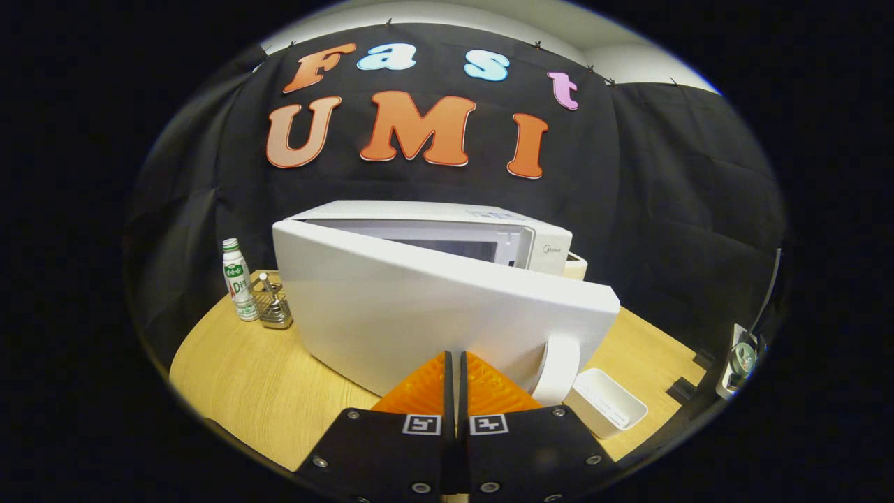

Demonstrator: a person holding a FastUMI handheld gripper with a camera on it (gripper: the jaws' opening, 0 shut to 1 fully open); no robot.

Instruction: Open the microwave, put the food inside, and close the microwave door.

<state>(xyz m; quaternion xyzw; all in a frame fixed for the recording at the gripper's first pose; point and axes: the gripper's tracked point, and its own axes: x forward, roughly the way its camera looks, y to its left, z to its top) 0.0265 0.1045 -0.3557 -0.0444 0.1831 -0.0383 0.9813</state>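
- My gripper (455, 358) has its two fingers pressed together with nothing between them; the tips sit against, or just shy of, the outer face of the microwave door (419, 307). I cannot tell whether they actually touch it.
- The microwave (447, 227) stands on the wooden table (237, 377) straight ahead of the fingers. Its door is partly ajar, hinged on its far left edge and swung out toward me, so the free edge with the handle (559, 370) lies nearest, just to the right of my fingertips.
- The relation that matters: the door's long axis runs slantwise across my line of approach, from the far hinge side to the near handle side. A gap into the cavity (447, 246) shows above the door's upper edge.
- A white tray (606, 402) lies on the table just beyond and below the handle, to the right of my fingers. I judge this to be the food container; its contents are not clear to me.
- A small bottle (237, 279) and a metal object (272, 304) beside it stand well off to the left of the door, clear of its swing as far as I can judge.
- My reading: if the door is closing, a push forward on the face near the handle end will carry it home; if it is opening, I need to get behind the handle instead.
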